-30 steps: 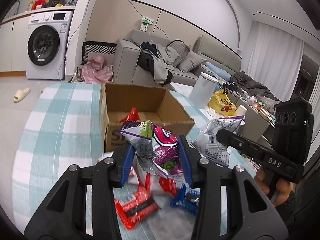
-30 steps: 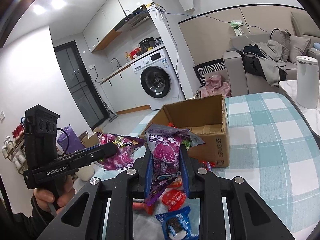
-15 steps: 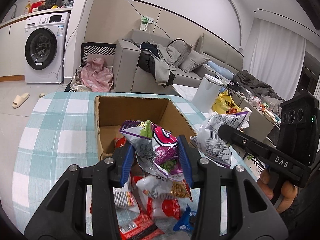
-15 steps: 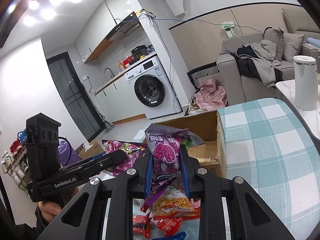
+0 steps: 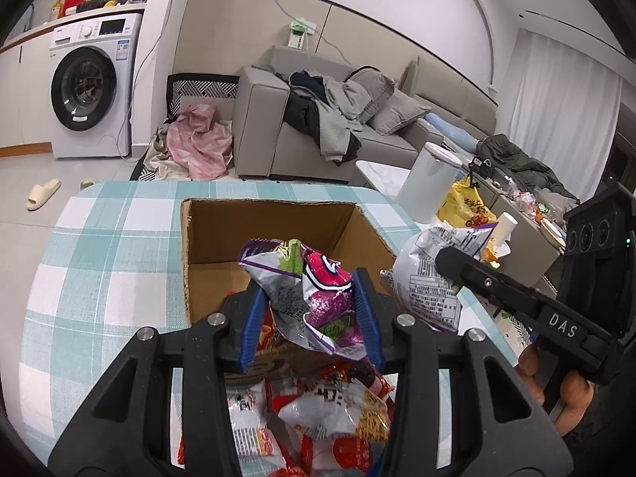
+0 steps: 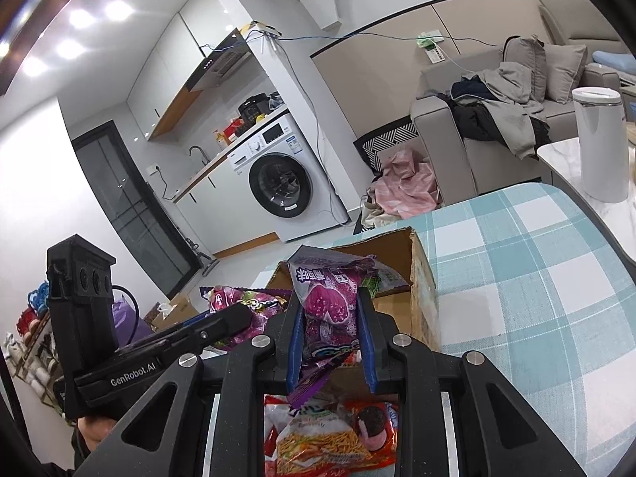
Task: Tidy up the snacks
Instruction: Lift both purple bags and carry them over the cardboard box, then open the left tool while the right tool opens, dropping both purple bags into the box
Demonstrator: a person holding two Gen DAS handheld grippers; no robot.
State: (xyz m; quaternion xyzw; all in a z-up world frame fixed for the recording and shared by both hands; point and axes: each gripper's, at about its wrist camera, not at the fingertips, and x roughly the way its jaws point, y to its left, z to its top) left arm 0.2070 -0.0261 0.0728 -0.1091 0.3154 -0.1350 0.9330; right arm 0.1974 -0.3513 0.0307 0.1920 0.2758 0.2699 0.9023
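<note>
The left tongs [image 5: 310, 318] are clamped on a crumpled silver, pink and purple foil snack bag [image 5: 314, 294], blue pads pressed against its sides, holding it in the air above the near edge of an open brown cardboard box [image 5: 222, 234]. The right tongs [image 6: 330, 338] are squeezed tight on a purple foil snack bag printed with a purple fruit [image 6: 328, 302], which stands upright between the pads, its lower end hanging below them. In the left wrist view this same bag shows its silver printed back [image 5: 429, 278] just right of the box, pinched by the other black tool, with a person's fingers [image 5: 556, 393] wrapped round its handle. Seen from the right wrist, the left tongs' bag [image 6: 246, 310] is held beside the box's left wall. Below both tongs a heap of loose snack packets, red, white and orange [image 5: 326, 409], lies on the worktop covered with a teal and white checked cloth [image 5: 99, 278]. A few red packets lie inside the box. Beyond the worktop stand a grey sofa [image 5: 278, 127] and a white washing machine [image 5: 91, 91].
</note>
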